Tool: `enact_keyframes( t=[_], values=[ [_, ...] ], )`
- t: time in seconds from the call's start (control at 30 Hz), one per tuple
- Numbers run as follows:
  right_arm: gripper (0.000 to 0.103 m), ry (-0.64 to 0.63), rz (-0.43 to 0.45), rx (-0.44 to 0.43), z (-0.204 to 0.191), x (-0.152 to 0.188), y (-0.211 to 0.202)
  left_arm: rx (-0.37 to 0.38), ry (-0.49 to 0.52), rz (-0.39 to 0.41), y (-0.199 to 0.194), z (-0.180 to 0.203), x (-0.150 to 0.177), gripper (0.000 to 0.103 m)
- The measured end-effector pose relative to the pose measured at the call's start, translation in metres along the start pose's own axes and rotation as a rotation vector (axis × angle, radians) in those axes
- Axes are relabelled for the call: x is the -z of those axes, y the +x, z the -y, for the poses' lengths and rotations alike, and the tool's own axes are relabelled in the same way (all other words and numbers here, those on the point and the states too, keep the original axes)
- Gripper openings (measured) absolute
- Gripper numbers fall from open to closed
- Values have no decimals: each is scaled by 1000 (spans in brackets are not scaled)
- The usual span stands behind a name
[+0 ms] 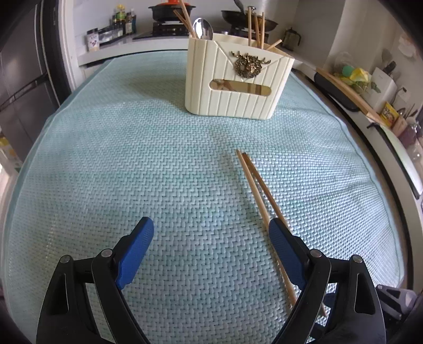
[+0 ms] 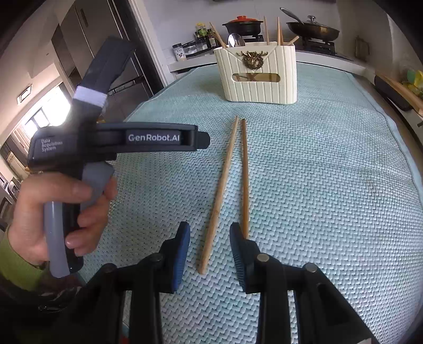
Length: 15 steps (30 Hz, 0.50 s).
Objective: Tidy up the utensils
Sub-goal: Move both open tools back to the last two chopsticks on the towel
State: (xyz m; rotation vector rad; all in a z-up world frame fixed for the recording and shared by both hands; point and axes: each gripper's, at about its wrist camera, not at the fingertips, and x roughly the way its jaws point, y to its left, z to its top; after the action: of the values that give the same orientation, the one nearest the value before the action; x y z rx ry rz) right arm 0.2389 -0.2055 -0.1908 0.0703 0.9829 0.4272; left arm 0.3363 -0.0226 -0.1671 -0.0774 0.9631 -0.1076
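Note:
Two wooden chopsticks [image 2: 224, 182] lie side by side on the pale blue woven mat [image 2: 330, 185]; they also show in the left wrist view [image 1: 257, 190]. A cream ribbed utensil holder [image 2: 260, 76] stands at the far end, holding several chopsticks and a metal spoon [image 2: 236, 40]; it also shows in the left wrist view [image 1: 238, 82]. My right gripper [image 2: 210, 232] is open, its jaws either side of the left chopstick's near end. My left gripper [image 1: 211, 232] is open and empty, left of the chopsticks, its right finger [image 1: 285, 251] over them.
The left gripper's body, held by a hand [image 2: 66, 211], fills the left of the right wrist view. Behind the mat a counter holds a pot [image 2: 243, 25], a pan [image 2: 313, 29] and bottles [image 1: 123, 21]. A cluttered shelf [image 1: 370, 87] runs along the right.

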Motion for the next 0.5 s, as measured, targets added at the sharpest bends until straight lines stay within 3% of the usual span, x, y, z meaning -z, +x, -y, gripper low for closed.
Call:
enact_keyframes(
  t=[0.33,0.5],
  values=[
    [32,-15,-42,24,-16,-4,28,-38,25,21,-7,-11,-5,90],
    [34,-57,-37,-49,-39,-6,45,-48,-29,32,-11,-36,-13,90]
  ],
)
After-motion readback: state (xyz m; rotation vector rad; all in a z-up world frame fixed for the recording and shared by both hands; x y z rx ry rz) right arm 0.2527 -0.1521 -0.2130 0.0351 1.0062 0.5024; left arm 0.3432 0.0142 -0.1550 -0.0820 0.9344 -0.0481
